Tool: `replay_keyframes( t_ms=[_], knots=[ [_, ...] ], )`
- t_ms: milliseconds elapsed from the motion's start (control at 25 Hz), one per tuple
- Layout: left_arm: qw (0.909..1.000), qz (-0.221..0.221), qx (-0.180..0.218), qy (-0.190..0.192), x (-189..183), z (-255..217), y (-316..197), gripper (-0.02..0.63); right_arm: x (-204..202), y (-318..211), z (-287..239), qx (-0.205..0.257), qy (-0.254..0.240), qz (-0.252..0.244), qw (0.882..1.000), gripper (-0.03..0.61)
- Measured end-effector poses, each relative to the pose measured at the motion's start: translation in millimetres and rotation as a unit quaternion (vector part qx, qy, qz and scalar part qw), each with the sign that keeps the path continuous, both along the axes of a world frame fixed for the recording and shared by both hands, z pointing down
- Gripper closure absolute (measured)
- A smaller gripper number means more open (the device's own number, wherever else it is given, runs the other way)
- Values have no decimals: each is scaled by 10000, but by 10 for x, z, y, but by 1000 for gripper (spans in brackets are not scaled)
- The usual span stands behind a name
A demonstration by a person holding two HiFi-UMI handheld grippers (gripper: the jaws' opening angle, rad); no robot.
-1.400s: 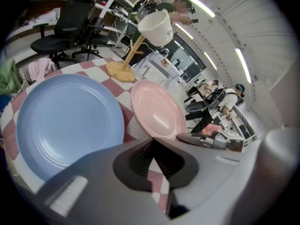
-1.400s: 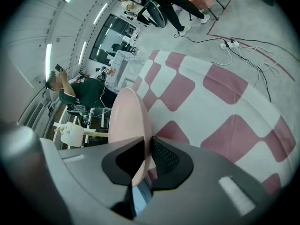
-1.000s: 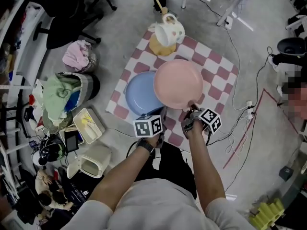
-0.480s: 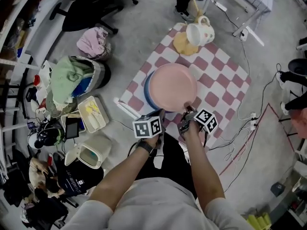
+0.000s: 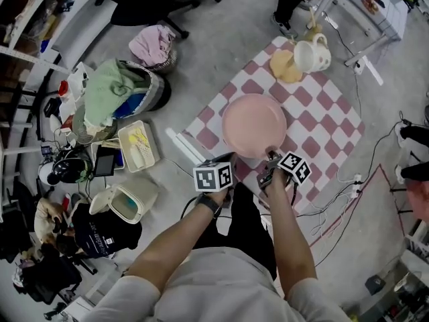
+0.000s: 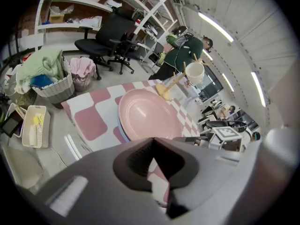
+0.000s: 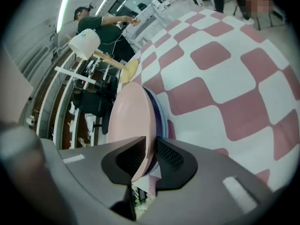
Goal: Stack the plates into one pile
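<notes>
Clamping pink plate [image 5: 253,125] rim, right hand-held gripper [image 5: 270,155] (blue plate [image 7: 159,108] beneath).

Checkered mat [image 5: 322,123]: right half bare, widest open passage. Pink plate [image 5: 254,125] fills near-left part. Cream mug [image 5: 312,56] blocks far corner. Floor left of mat is crowded: laundry basket [image 5: 117,99], pink-cloth basket [image 5: 155,45], cream tray [image 5: 139,146], bin [image 5: 127,203]. Bare floor strip between baskets and mat. Cables [image 5: 335,206] trail across floor at right. Table legs [image 5: 342,19] stand beyond mug.
</notes>
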State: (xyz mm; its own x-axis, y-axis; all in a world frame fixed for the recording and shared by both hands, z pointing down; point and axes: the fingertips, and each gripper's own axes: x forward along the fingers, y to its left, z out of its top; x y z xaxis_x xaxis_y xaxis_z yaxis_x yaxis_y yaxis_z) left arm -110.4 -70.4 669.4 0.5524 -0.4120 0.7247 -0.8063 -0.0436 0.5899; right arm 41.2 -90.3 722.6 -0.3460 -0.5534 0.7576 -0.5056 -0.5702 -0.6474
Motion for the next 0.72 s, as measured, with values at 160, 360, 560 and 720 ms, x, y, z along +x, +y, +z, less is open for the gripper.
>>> replay_keyframes(
  t_ms=[160,360,560,720],
  knots=[
    [10000,-78,33,9,-76,-14,-2,607,-21,-10,6,-198,511,-590,9968,510],
    [9999,-72,101,77,-78,-64,-15,607,-18,65,-34,-323,797,-908,9921,470],
    [9998,47,153,126,-120,-178,47,607,-58,268,-208,-241,945,-1059,9896,474],
    [9986,275,373,260,-76,-356,5,607,-202,261,-558,349,851,-1221,9883,482]
  ],
)
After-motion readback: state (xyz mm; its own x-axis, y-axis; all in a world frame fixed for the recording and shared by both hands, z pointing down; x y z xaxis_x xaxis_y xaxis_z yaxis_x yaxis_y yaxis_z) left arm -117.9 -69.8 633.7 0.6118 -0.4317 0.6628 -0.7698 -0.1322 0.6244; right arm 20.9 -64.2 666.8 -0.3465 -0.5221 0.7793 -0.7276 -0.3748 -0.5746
